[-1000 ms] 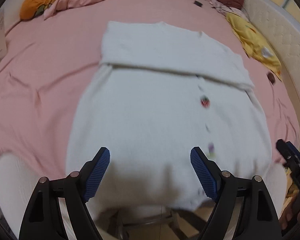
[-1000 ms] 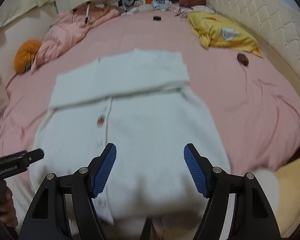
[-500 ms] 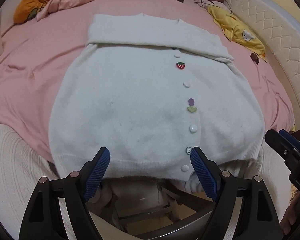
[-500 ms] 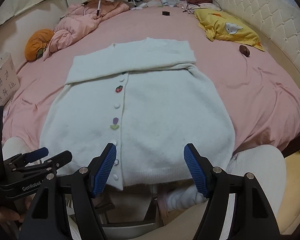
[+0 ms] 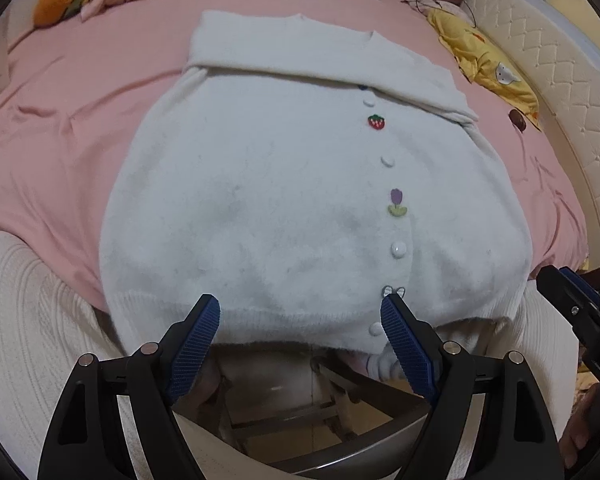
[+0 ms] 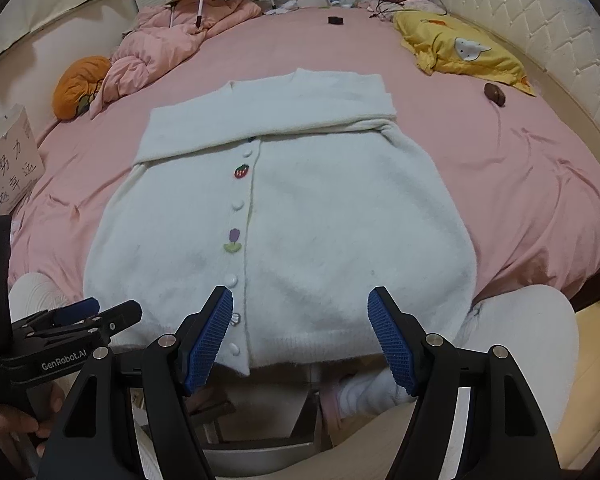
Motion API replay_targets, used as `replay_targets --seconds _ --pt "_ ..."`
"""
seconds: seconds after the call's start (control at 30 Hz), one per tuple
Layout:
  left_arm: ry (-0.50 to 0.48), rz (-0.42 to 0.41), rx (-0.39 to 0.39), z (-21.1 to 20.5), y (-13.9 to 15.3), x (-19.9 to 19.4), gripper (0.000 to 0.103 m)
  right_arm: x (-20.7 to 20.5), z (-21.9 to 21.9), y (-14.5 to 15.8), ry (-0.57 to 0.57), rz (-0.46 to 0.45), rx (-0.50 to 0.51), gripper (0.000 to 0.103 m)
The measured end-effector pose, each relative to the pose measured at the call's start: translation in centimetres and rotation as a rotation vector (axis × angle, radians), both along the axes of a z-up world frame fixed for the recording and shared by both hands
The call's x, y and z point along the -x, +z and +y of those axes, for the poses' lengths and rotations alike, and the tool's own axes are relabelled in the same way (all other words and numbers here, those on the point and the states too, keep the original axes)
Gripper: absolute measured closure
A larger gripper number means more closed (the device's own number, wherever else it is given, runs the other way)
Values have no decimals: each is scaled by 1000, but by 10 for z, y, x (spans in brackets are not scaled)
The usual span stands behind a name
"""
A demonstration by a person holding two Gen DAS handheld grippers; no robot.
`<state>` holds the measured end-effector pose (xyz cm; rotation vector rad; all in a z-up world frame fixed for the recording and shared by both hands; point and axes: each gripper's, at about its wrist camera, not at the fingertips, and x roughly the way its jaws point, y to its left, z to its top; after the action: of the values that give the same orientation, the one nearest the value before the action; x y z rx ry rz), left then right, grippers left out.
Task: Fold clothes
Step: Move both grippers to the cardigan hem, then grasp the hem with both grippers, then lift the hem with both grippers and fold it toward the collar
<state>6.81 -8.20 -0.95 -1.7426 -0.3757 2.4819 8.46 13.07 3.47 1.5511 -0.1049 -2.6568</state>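
A white buttoned cardigan [image 5: 284, 184] lies flat on the pink bed, also in the right wrist view [image 6: 300, 216]. Its sleeves are folded across the chest at the far end. Its hem hangs a little over the bed's near edge. It has a strawberry button [image 5: 376, 121] and a tulip button [image 5: 397, 201]. My left gripper [image 5: 300, 322] is open and empty just short of the hem, left of centre. My right gripper [image 6: 300, 312] is open and empty over the hem, right of the button line. Each gripper shows at the edge of the other's view [image 6: 72, 324] [image 5: 580, 316].
The pink sheet [image 6: 520, 184] covers the bed. A yellow pillow [image 6: 460, 50] and a small brown object [image 6: 495, 94] lie at the right. A pink duvet [image 6: 168, 46] and orange cushion [image 6: 78, 84] lie at the far left. A cardboard box [image 6: 10, 160] stands left. My knees and a stool frame show below.
Both grippers have pulled back towards the near edge of the bed and steadied; the cardigan's hem now sits just at their fingertips. The cardigan itself has not moved.
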Motion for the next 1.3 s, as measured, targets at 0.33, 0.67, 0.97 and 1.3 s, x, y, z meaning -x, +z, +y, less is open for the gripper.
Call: replay_targets --seconds 0.33,0.67,0.97,1.3 --pt "-90 -289 46 -106 -16 52 15 62 76 -41 11 -340 -18 32" --pt "-303 -591 -3 -77 -93 69 14 98 141 -112 -55 -684 -34 32" --pt "-239 -665 -24 -78 -120 73 33 93 140 -149 -27 -739 141 33" --pt "-292 -630 -40 -75 -96 53 93 67 144 -125 78 -713 203 93"
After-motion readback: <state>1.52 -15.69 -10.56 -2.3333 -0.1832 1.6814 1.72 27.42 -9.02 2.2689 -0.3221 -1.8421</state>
